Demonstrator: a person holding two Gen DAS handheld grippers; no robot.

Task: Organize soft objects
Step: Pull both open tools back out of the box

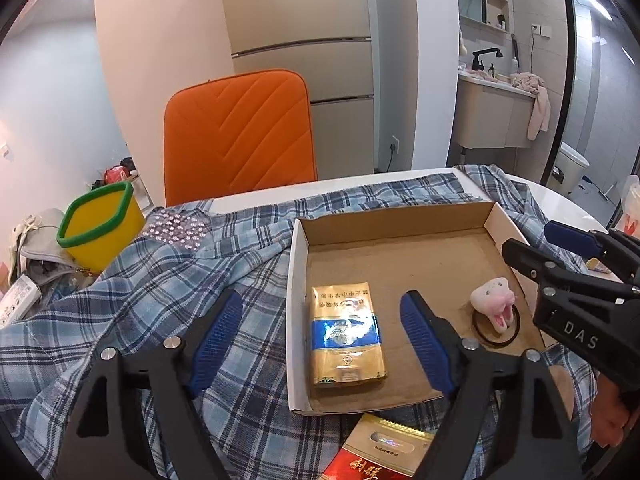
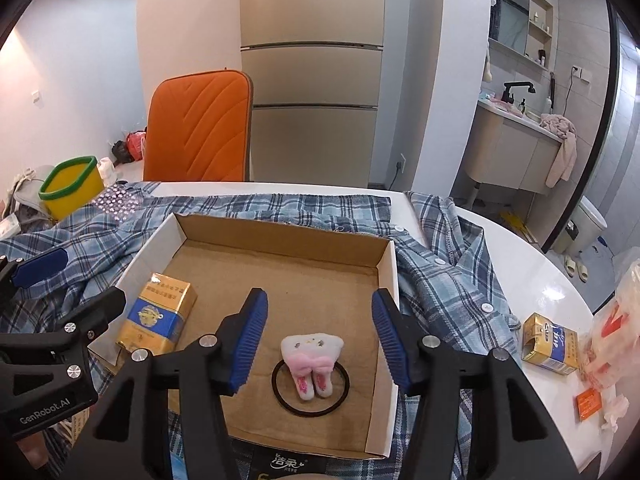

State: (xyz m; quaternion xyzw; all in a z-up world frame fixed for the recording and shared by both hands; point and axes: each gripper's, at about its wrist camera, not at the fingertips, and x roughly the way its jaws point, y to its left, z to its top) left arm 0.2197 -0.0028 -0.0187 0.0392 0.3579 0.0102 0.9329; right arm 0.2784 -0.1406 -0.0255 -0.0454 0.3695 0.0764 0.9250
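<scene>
- plush tooth hair tie (image 2: 312, 362) (image 1: 494, 300): white, pink bow, two pink-tipped roots pointing toward camera, lying flat over its black elastic loop (image 2: 310, 408)
- sits on the floor of the shallow cardboard box (image 2: 280, 240), near-right part
- plaid shirt (image 2: 448, 280) spread under the box, rumpled

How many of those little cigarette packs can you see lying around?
3, perhaps more hidden under cloth. A gold-and-blue cigarette pack lies inside the shallow cardboard box; a gold opened pack sits on the white table at right; a red-and-gold pack lies on the plaid shirt before the box.
</scene>
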